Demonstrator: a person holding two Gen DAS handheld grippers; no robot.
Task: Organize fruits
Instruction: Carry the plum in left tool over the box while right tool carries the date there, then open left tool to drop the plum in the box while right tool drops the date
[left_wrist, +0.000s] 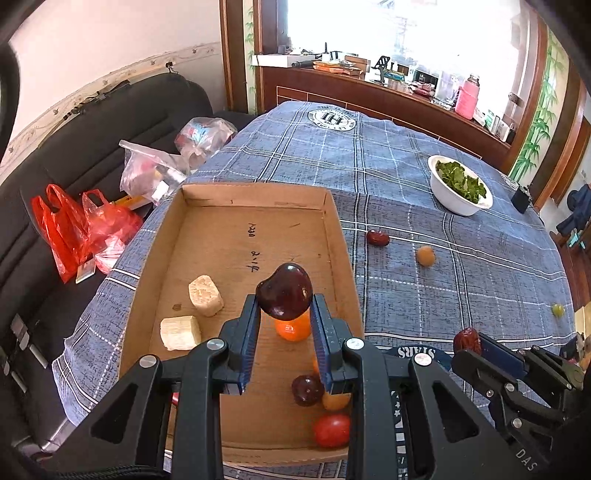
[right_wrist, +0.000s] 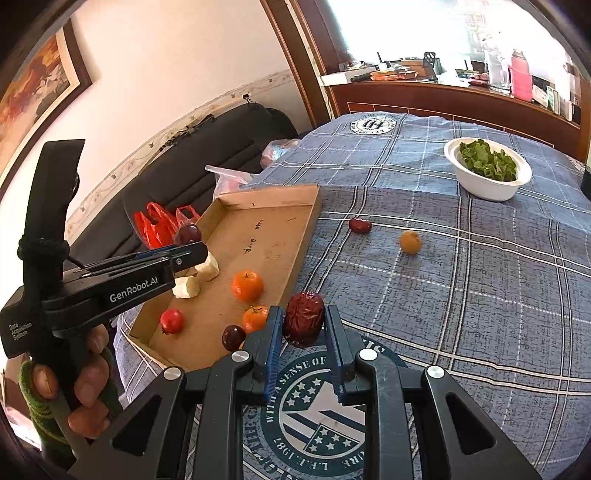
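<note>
While both tools carry fruit, the scene reads so:

Plum: dark, glossy plum (left_wrist: 284, 291) clamped between the blue fingers (left_wrist: 248, 332) of the left tool (left_wrist: 282, 314), held above the tray.
Date: wrinkled red date (right_wrist: 303, 323) pinched in the right tool (right_wrist: 303, 325), over the table's printed emblem (right_wrist: 317, 413), just beside the tray's near corner.
Left tool: narrow, closed on the plum; a hand (right_wrist: 86, 373) grips its handle, seen from the right wrist view.
Right tool: narrow, closed on the date.
Tray: shallow cardboard tray (left_wrist: 236, 192) near the table's left edge.
In tray: two orange tangerines (right_wrist: 247, 285) (right_wrist: 255, 318), a red tomato (right_wrist: 172, 320), a second dark plum (right_wrist: 233, 337) by the near wall, and two pale chunks (left_wrist: 205, 295) (left_wrist: 180, 332) toward the left side.
Loose fruit: on the cloth to the right of the tray lie another red date (right_wrist: 360, 225) and, near it, a small orange fruit (right_wrist: 410, 242); a small green fruit (left_wrist: 557, 309) sits well apart at the far right.
Table: covered with a blue plaid cloth (right_wrist: 461, 295).
Bowl: white bowl (right_wrist: 487, 192) of green leaves at the far right of the table, well apart from the tray.
Beyond: dark sofa (left_wrist: 74, 155) left of the table, with red bags (left_wrist: 85, 225) and clear bags (left_wrist: 151, 173) on it.
</note>
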